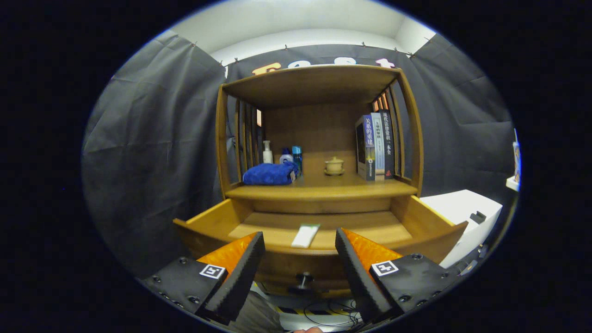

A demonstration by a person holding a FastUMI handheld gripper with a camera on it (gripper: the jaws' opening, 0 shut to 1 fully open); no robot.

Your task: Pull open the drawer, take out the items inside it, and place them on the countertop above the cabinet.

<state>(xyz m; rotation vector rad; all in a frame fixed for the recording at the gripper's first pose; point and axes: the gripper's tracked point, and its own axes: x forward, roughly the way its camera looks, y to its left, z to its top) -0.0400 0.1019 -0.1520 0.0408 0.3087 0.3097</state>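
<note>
The wooden drawer (430,217) stands pulled open below the cabinet's countertop (323,188). A flat white packet (305,235) with a green end lies on the drawer floor, just beyond the gap between my fingers. The drawer's front knob (304,278) shows low between the fingers. My gripper (299,243) is open, held in front of and slightly above the drawer front, with nothing between its fingers.
On the countertop sit a folded blue towel (269,174), a pump bottle (267,152) and small blue bottles (292,157) at the left, a lidded cup on a saucer (334,165) in the middle, and upright books (375,145) at the right. A white box (462,212) stands right of the drawer.
</note>
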